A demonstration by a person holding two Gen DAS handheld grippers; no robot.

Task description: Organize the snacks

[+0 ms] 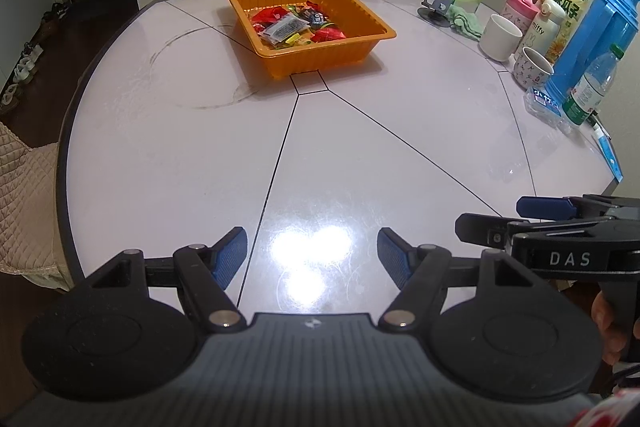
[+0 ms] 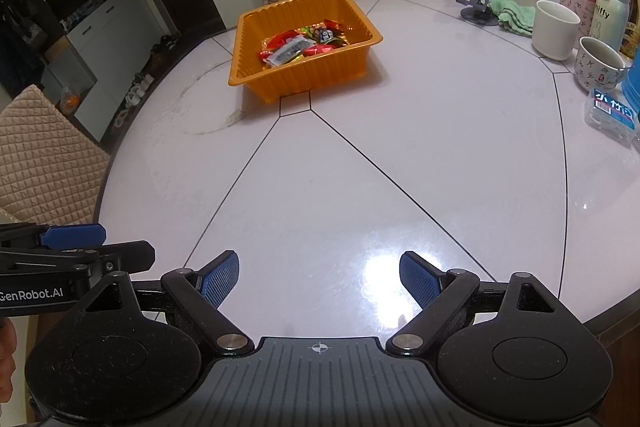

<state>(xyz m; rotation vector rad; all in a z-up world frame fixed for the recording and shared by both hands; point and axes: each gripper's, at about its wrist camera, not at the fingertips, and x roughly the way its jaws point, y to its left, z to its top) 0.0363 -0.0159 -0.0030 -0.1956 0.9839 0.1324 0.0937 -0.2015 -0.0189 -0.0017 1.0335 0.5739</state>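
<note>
Nearest, at the left, the left gripper [image 1: 313,259] hangs low over the pale round glossy table [image 1: 168,163], blue-padded tongs spread wide with nothing between them; the right gripper [image 2: 319,281] beside it is equally wide and empty. Farther off, one orange ribbed plastic tray [image 1: 362,45] holds the wrapped snack packets [image 1: 298,25], perhaps seven, but they overlap too much to count surely. At the right stand two mugs [image 1: 500,37] and one blue thermos jug [image 1: 596,31]. Reaching carelessly may push the light tray or sweep the mugs
</note>
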